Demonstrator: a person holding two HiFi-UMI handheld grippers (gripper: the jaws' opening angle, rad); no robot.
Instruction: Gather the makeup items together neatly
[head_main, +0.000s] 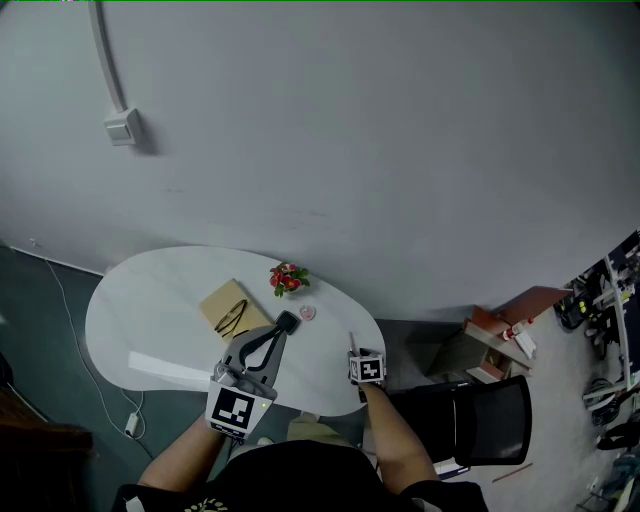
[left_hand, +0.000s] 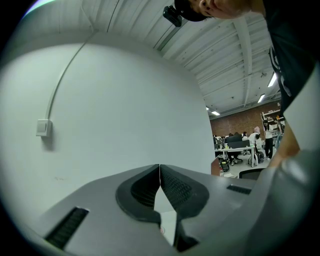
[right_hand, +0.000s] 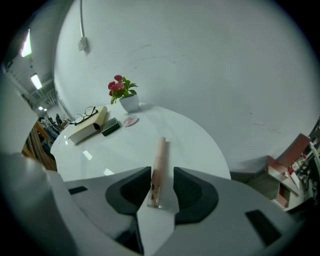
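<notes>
Right hand-held gripper (right_hand: 162, 176), jaws parted around the lip gloss tube (right_hand: 158, 167) lying on the tabletop (right_hand: 195, 137); left hand-held gripper (left_hand: 160, 172) pinched shut, empty: I centre the tube before squeezing, then carry it toward the compact (right_hand: 130, 121).

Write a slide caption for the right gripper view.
Right gripper, jaws apart, around a slim pink tube on the white table.

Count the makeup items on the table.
3: a slim tube within the open right claw, a pink compact by the flower pot, a dark case beside the box. Others may be hidden.
</notes>
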